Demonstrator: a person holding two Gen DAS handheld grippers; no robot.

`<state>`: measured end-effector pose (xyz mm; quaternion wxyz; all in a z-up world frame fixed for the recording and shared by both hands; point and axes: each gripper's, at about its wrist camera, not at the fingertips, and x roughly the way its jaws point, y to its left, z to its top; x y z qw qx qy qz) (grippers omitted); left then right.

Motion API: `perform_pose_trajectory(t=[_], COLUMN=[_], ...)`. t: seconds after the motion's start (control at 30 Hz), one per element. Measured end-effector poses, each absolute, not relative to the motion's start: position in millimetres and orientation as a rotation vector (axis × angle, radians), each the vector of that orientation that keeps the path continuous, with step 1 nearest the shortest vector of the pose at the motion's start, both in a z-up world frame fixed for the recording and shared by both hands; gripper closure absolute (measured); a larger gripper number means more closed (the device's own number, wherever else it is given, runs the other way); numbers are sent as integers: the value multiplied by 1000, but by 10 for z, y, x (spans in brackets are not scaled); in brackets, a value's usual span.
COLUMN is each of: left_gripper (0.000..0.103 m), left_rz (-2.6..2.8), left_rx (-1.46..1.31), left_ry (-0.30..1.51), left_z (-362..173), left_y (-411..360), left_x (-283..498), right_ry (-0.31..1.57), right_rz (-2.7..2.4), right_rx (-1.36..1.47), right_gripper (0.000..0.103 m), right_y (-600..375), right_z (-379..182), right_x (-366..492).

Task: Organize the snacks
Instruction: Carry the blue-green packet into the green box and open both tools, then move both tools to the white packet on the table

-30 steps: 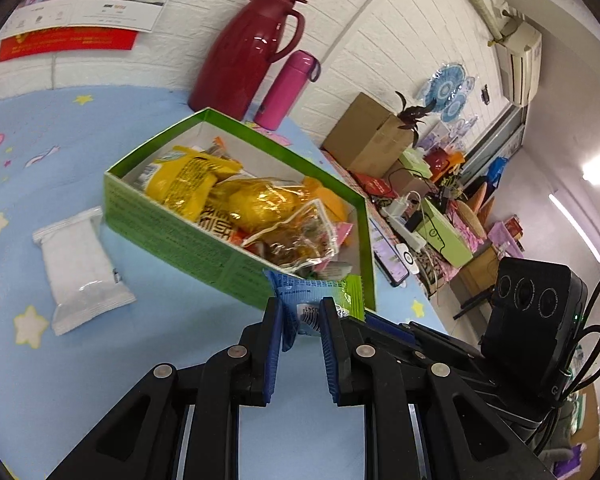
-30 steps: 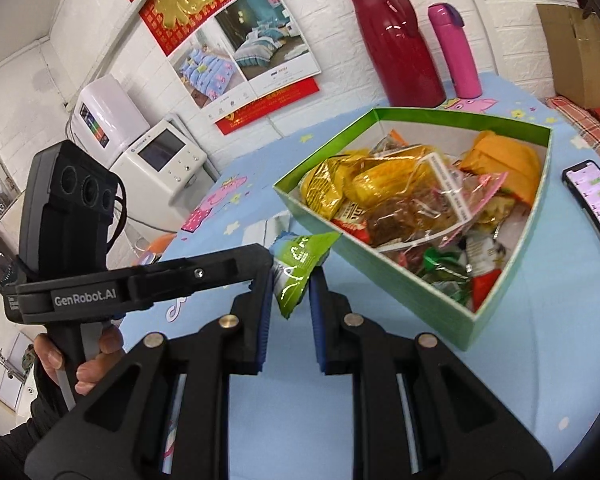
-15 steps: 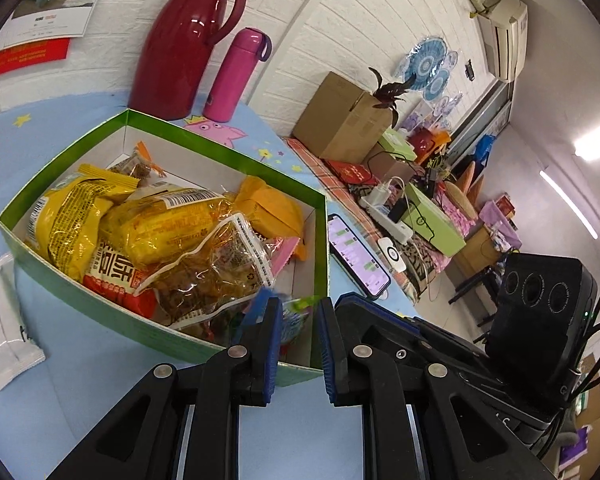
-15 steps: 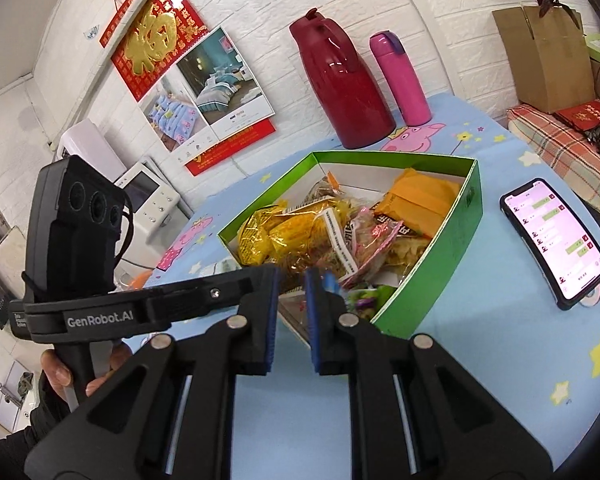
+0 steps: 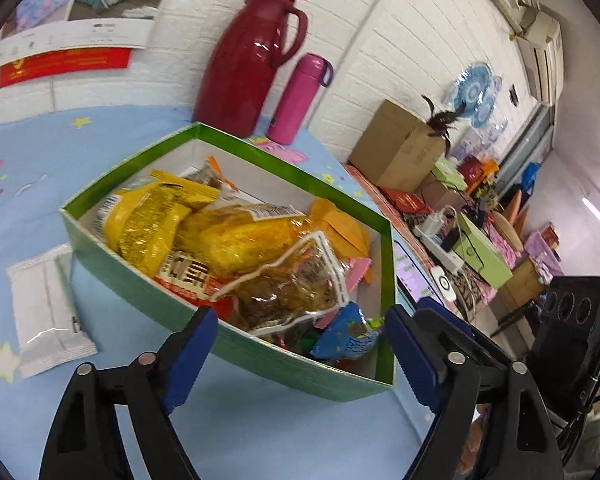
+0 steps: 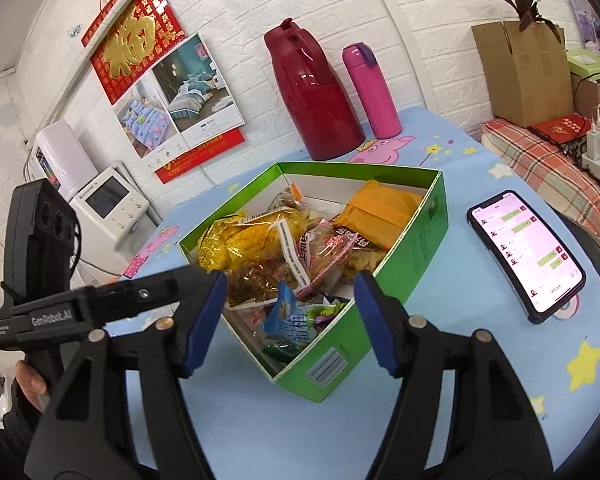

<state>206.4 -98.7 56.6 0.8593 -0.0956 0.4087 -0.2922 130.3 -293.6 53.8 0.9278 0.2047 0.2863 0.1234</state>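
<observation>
A green box (image 5: 148,280) (image 6: 428,220) full of snack packets stands on the blue tablecloth. A blue packet (image 5: 348,340) (image 6: 288,320) and a green packet (image 6: 324,312) lie in its near corner on top of the others. My left gripper (image 5: 300,356) hovers open just in front of that corner, nothing between its fingers. My right gripper (image 6: 290,320) is open too, above the same corner and empty. A white packet (image 5: 44,304) lies on the cloth left of the box.
A red jug (image 5: 252,60) (image 6: 312,96) and a pink bottle (image 5: 300,96) (image 6: 372,88) stand by the wall behind the box. A phone (image 6: 524,248) lies right of the box. A hand (image 6: 28,384) holds the left gripper's handle. Cartons and clutter sit beyond the table's right edge.
Both grippers were shut on packets, the left on a blue one, the right on a green one; they carried them over the box and opened. Both packets now lie in the box.
</observation>
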Motion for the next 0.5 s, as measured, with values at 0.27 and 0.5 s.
perform_pose_trajectory(t=[0.27, 0.5], left_gripper=[10, 10], left_rz=[-475, -428], left_rx=[-190, -207], left_ry=[830, 820], left_z=[594, 600], left_y=[-587, -288], left_x=[1873, 1742], right_ry=[596, 589], right_rz=[278, 324], right_rx=[412, 330], right_gripper=[1, 1], right_y=[-2753, -2419], right_z=[575, 647], right_x=[1192, 1085])
